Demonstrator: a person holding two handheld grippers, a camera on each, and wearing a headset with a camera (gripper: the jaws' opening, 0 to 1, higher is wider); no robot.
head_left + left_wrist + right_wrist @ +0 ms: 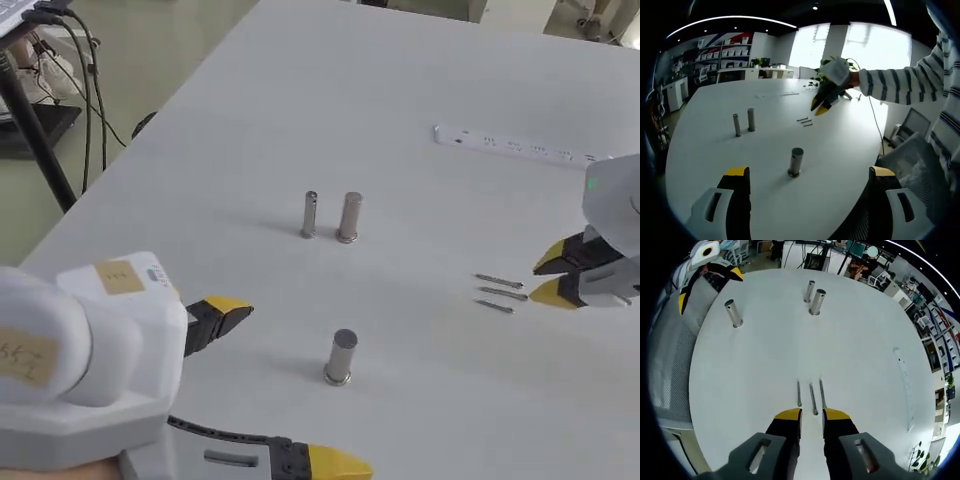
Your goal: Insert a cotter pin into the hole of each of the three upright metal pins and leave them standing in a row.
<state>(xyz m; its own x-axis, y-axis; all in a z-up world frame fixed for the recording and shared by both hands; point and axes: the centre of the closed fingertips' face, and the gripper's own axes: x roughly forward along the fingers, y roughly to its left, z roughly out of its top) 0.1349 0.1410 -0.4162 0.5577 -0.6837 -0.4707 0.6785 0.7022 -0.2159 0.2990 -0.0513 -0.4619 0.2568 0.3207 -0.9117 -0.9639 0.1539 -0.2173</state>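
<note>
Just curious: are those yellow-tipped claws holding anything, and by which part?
Nothing: left gripper is open and empty; right gripper, also empty, points at the cotter pins.

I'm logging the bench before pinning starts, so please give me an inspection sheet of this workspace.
Surface: white table, no marks seen.
Job's things: three metal pins upright, two side by side farther off, one apart and nearer; three cotter pins lying side by side, none inserted.
Clutter: power strip at the table's far right.
Grippers: left gripper open wide, holding nothing; right gripper narrowly open, just short of the cotter pins.
Cables: black cables beyond the table's left edge.
Surroundings: striped sleeve, office chair.
</note>
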